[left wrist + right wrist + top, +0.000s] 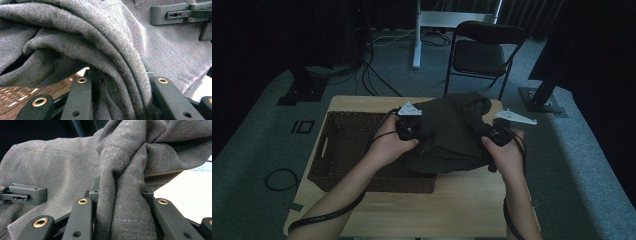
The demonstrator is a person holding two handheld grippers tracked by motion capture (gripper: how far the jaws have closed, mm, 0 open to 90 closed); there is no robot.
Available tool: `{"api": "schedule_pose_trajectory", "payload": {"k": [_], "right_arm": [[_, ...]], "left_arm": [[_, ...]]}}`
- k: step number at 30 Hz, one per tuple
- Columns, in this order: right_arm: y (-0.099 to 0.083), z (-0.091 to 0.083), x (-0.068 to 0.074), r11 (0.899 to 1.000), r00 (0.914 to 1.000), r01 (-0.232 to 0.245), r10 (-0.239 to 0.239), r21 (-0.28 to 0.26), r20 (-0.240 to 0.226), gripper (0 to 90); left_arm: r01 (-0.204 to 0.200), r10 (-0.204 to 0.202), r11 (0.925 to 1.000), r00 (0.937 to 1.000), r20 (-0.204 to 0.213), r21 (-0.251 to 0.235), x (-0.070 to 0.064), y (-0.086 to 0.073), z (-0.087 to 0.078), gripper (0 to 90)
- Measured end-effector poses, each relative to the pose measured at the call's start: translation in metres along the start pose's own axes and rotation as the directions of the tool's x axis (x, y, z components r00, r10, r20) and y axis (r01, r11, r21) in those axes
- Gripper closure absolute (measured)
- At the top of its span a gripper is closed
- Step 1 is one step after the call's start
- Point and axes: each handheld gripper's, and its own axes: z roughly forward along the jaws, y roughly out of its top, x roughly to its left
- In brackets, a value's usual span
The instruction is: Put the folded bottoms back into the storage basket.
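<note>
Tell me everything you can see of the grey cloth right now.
The cloth is a dark grey woven twill, with stitched seams showing in the right gripper view. It lies bunched in thick folds, partly on the table and partly over the right edge of the wicker basket. The left gripper pinches a fold at its left side, the right gripper a seamed fold at its right. One end humps up at the table's far edge.

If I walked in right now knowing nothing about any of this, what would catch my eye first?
Most likely the bunched grey cloth in the middle of the wooden table, pinched from both sides: the left gripper and the right gripper each have thick folds of it between their black jaws. Next, the dark woven basket on the table's left, partly under the cloth, and the empty folding chair beyond.
</note>
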Motion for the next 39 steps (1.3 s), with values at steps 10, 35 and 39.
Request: {"api": "schedule_pose_trajectory", "payload": {"k": [10,35,39], "right_arm": [[0.005,0.035,0.031,0.999,0.9989,0.033,-0.032,0.009,-0.033,66.0],[-0.014,0.119,0.084,0.998,0.9912,0.035,-0.030,0.042,-0.129,66.0],[-0.021,0.133,0.090,0.998,0.9909,0.037,-0.030,0.053,-0.131,66.0]], "left_arm": [[0.020,-0.020,0.9997,0.9986,-0.048,-0.015,0.030,-0.018,-0.026,66.9],[0.076,-0.075,0.9971,0.9892,-0.126,0.002,0.098,-0.068,-0.066,66.9],[0.087,-0.086,0.9962,0.9872,-0.135,0.004,0.110,-0.080,-0.066,66.9]]}}
